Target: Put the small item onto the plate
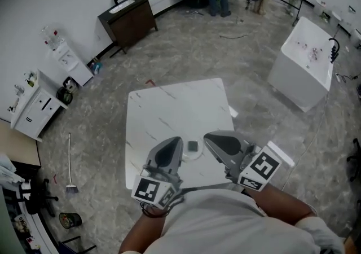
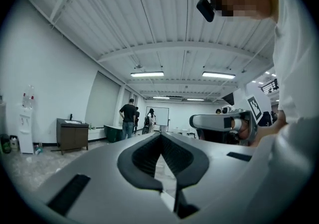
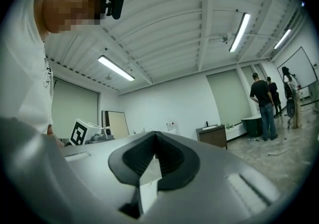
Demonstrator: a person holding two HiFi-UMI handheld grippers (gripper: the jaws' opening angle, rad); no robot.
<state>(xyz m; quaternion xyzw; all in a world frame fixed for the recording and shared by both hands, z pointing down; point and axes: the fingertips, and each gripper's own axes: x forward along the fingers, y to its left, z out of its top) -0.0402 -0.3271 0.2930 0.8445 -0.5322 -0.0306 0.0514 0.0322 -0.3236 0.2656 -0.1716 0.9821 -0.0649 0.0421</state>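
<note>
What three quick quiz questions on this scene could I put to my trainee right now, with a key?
1. True or false: the right gripper is clamped on the small item.
2. Where does the small item lie? A) on the plate B) on the floor C) on the dark cabinet
3. Fill in: the left gripper's jaws stand ____.
Key: 1 false, its jaws are together with nothing between them; 2 A; 3 together.
</note>
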